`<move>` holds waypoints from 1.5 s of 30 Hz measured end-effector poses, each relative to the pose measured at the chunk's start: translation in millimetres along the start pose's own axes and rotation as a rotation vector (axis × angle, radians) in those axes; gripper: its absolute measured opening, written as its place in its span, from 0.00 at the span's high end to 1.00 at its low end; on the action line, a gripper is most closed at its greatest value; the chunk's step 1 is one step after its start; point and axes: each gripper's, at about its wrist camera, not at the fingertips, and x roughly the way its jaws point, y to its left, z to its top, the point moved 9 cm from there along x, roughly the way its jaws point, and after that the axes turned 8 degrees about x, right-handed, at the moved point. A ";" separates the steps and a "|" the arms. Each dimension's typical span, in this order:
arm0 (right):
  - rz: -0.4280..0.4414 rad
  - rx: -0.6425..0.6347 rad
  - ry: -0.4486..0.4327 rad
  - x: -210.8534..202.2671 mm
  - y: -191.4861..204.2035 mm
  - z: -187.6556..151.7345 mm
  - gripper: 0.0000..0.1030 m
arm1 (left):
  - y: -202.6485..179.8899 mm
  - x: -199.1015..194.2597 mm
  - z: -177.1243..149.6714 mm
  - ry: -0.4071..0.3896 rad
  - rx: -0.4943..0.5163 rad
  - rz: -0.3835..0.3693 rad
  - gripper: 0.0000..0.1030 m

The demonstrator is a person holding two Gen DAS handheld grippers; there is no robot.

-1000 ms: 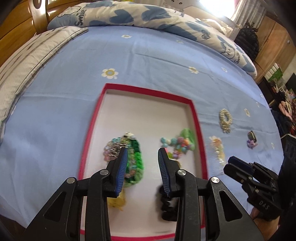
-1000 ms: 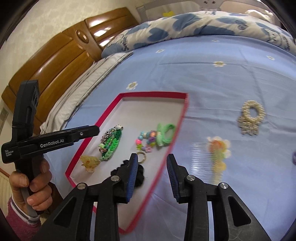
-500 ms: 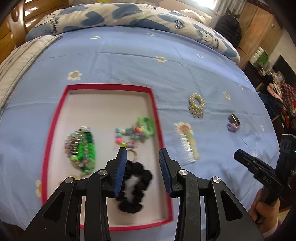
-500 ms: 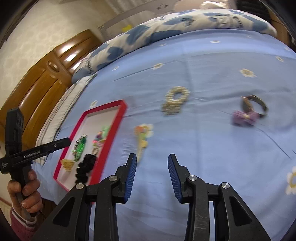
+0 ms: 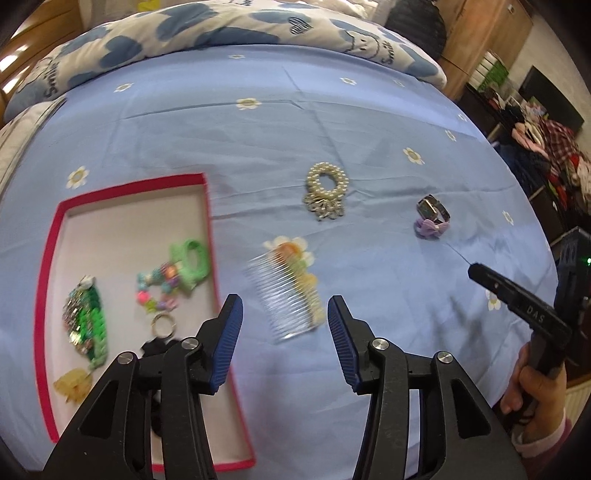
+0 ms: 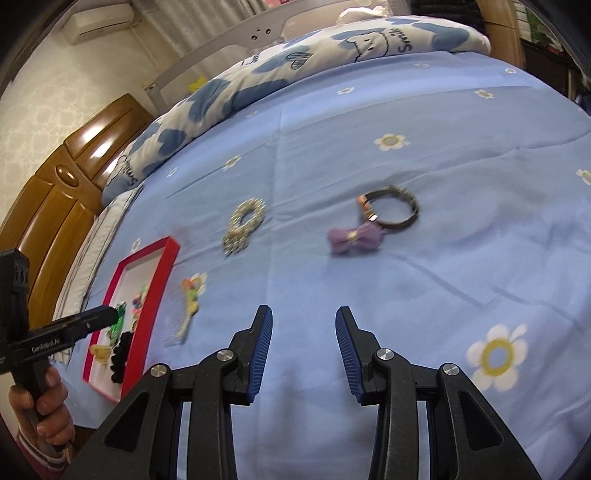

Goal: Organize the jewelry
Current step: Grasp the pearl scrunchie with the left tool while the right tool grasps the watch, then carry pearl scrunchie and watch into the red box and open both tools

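A red-rimmed white tray (image 5: pixel 48 266) lies on the blue bedsheet and holds a green bracelet (image 5: pixel 86 317), a beaded charm chain (image 5: pixel 173 273), a yellow clip and a black scrunchie. Right of the tray lies a clear flower comb (image 5: pixel 291 295). My left gripper (image 5: pixel 284 317) hovers over the comb, its jaws opening, nothing pressed between them. Beyond lie a pearl scrunchie (image 5: pixel 327 184) and a dark ring with a purple bow (image 5: pixel 432 218). My right gripper (image 6: pixel 303 343) is open over bare sheet, below the purple bow (image 6: pixel 354 238) and the ring (image 6: pixel 391 210).
A rolled blue-and-white quilt (image 5: pixel 236 26) lies along the far side of the bed. A wooden headboard (image 6: pixel 55 206) stands at the left. Clothes and furniture (image 5: pixel 546 144) crowd the room past the bed's right edge. A hand (image 6: pixel 40 410) grips the left tool.
Both grippers have swept to the right, away from the tray. The left one went from over the tray's jewelry to over the comb and spread wider. The right one now faces the purple bow.
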 end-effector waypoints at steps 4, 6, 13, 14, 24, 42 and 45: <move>-0.009 -0.003 -0.011 3.0 -6.9 16.1 0.63 | -10.1 14.2 17.5 0.012 0.017 -0.003 0.54; -0.014 -0.009 -0.013 7.4 -9.1 25.9 0.63 | -12.9 22.5 26.4 0.018 0.023 -0.007 0.54; -0.028 -0.010 -0.023 24.0 -18.5 56.6 0.63 | -14.8 60.1 63.5 0.035 0.022 -0.012 0.54; -0.029 -0.012 -0.025 26.9 -18.6 61.2 0.63 | -14.6 65.8 68.2 0.040 0.021 -0.011 0.54; -0.083 -0.060 0.036 79.7 -29.4 83.1 0.63 | -8.4 145.0 109.4 0.117 0.034 0.030 0.54; -0.079 -0.054 -0.006 75.2 -35.7 83.1 0.93 | -20.2 137.2 101.6 0.083 0.075 -0.017 0.89; -0.050 -0.048 -0.014 69.7 -24.1 85.7 0.93 | -16.6 117.3 97.1 0.054 0.053 -0.033 0.89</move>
